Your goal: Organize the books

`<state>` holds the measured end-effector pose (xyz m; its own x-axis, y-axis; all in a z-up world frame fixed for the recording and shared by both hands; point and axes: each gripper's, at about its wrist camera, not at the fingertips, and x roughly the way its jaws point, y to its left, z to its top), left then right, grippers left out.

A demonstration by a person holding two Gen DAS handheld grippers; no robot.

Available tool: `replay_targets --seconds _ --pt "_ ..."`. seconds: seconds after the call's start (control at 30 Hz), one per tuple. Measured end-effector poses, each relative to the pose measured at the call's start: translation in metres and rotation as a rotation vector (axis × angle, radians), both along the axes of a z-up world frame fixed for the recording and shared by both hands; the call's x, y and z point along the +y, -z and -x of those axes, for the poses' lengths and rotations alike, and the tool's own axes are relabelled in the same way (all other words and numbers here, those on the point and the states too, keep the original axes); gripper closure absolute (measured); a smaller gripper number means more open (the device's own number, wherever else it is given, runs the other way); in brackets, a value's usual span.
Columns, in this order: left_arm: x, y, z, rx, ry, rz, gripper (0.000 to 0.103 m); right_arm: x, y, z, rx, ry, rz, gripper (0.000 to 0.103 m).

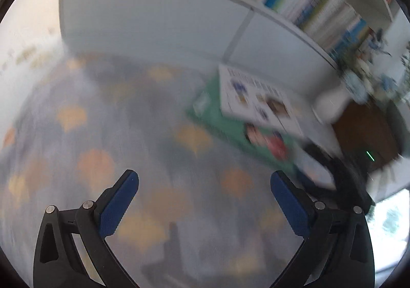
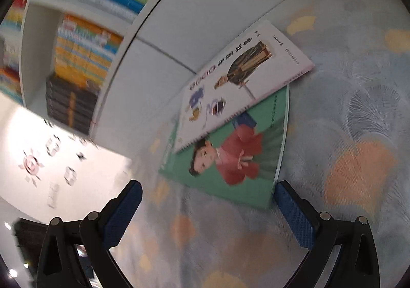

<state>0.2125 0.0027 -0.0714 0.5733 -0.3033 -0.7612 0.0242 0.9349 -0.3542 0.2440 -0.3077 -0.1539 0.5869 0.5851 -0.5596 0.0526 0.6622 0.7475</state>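
Observation:
Two books lie stacked on a pale bedspread with orange leaf shapes. A white book (image 2: pixel 238 83) with cartoon figures lies askew on a green book (image 2: pixel 230 160) showing a child in red. In the blurred left wrist view the white book (image 1: pixel 258 101) and the green book (image 1: pixel 230 129) lie to the right. My left gripper (image 1: pixel 205 185) is open and empty above the bedspread, left of the books. My right gripper (image 2: pixel 207 195) is open and empty, close to the green book's near edge. The right gripper's dark body (image 1: pixel 346 172) shows in the left wrist view.
A white bookshelf (image 2: pixel 84 62) packed with colourful books stands behind the bed, above a white panel (image 1: pixel 153 24). A white rounded object (image 1: pixel 330 106) and a brown surface (image 1: pixel 364 129) lie at the right. A wall with stickers (image 2: pixel 51 160) is at the left.

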Motion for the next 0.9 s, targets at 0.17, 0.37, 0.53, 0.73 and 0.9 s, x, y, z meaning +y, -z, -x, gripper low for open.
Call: replay_targets --seconds 0.17,0.37,0.53,0.73,0.9 --pt "-0.018 0.024 -0.057 -0.052 -0.058 -0.016 0.001 -0.003 0.000 0.002 -0.042 0.036 0.019 0.036" --pt "-0.055 0.061 -0.095 -0.050 -0.032 -0.016 0.001 0.003 0.017 -0.001 0.015 0.026 0.015 0.086" --pt "-0.072 0.075 -0.095 -0.051 0.008 -0.069 0.001 0.015 0.008 -0.010 0.027 -0.040 0.124 0.086" --pt "-0.069 0.075 -0.094 -0.057 0.005 -0.038 0.001 0.009 -0.014 -0.033 -0.080 0.020 0.442 0.017" --pt "-0.063 0.075 -0.091 -0.058 0.002 -0.039 0.001 -0.012 -0.003 -0.048 -0.109 0.163 0.351 0.012"
